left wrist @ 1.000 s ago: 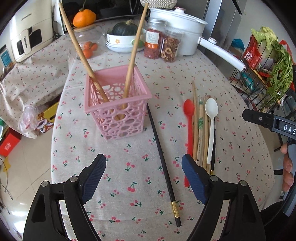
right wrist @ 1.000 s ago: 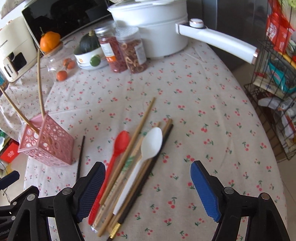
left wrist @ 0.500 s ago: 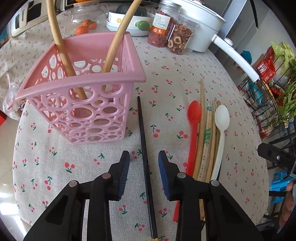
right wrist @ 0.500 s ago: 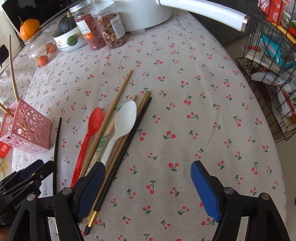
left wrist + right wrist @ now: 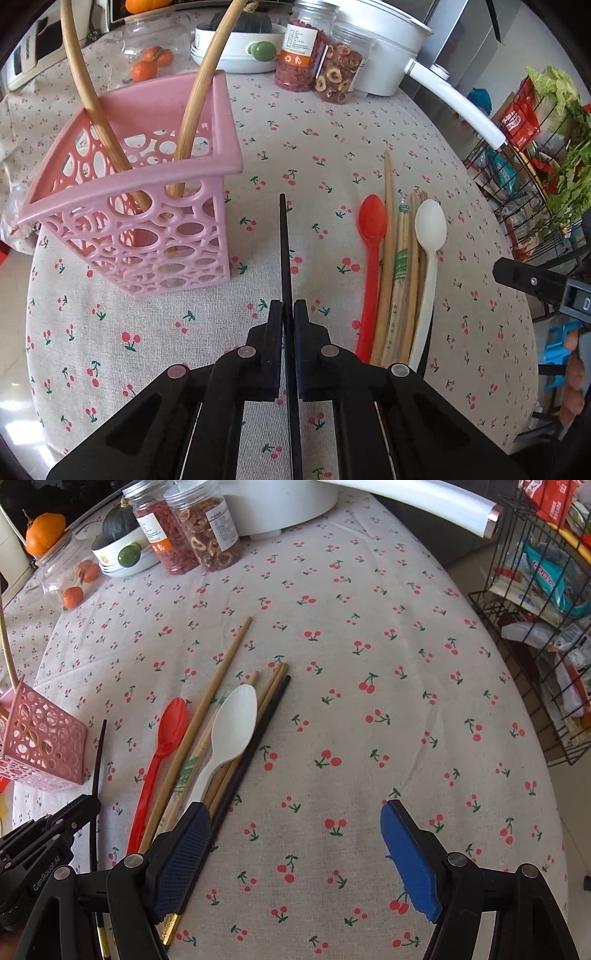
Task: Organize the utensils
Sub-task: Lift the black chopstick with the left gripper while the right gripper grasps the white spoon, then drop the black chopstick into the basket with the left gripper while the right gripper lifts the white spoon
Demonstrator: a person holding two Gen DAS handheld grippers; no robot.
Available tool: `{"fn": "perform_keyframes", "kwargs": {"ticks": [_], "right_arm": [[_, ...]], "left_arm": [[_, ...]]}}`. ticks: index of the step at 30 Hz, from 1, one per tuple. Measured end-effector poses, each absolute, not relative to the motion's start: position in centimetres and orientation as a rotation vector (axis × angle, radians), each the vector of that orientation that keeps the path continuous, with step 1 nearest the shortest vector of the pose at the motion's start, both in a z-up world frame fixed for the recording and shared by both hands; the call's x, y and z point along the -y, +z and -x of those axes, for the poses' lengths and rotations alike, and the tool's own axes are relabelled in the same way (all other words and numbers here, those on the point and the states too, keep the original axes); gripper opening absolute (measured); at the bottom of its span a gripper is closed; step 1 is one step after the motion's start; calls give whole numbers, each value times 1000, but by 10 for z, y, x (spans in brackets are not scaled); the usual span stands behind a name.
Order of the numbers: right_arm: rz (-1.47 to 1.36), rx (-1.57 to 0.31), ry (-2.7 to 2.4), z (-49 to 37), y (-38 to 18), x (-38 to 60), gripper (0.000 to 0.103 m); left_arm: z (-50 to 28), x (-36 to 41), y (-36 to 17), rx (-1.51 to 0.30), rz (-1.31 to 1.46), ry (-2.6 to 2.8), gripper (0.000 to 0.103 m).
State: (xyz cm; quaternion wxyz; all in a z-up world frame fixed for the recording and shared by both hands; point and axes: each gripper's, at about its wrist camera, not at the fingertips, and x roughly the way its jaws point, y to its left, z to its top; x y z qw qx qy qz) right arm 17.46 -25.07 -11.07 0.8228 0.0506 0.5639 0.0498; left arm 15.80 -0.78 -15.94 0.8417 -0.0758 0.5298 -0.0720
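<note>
My left gripper [image 5: 288,308] is shut on a black chopstick [image 5: 283,243] that lies on the cloth, just right of the pink perforated basket [image 5: 147,236]. The basket holds two bamboo chopsticks [image 5: 192,107]. To the right lie a red spoon [image 5: 371,236], several bamboo chopsticks [image 5: 400,266] and a white spoon [image 5: 428,236]. In the right wrist view my right gripper [image 5: 295,853] is open and empty above the cloth, right of the red spoon [image 5: 166,738], the white spoon [image 5: 232,731] and a second black chopstick [image 5: 255,746]. The left gripper [image 5: 79,808] shows there at the lower left.
At the back stand two jars [image 5: 317,62], a white bowl with a squash [image 5: 236,48], a glass jar of oranges [image 5: 151,55] and a white pot with a long handle [image 5: 454,99]. A wire rack with groceries [image 5: 543,602] stands off the table's right edge.
My left gripper came down and forward towards the basket and shut on the black chopstick. My right gripper stayed open and drifted lower and nearer the spoons.
</note>
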Motion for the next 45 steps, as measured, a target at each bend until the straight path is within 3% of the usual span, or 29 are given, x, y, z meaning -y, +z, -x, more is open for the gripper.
{"fn": "perform_keyframes", "kwargs": {"ticks": [15,18,23,30,35,45], "right_arm": [[-191,-1204,89,-200,-119,242,79],[-193,-1203,86,-208,-122,235,72],[-215,-1216,89,-222,-133,228,51],[-257,-1215,124,-240,-151,230,33],[-297,-1218,141,-242,-161,234,8],[-272,-1098,185,-220,-121,235,3]], "left_arm": [[-98,-5,-72,-943,137,-313,5],[-90,-12,-61,-914,135,-321,5],[-85,-27,-51,-894,152,-325,5],[-86,-39,-50,-897,170,-320,5],[-86,-45,-44,-881,176,-321,5],[-66,-45,-10,-770,132,-335,5]]}}
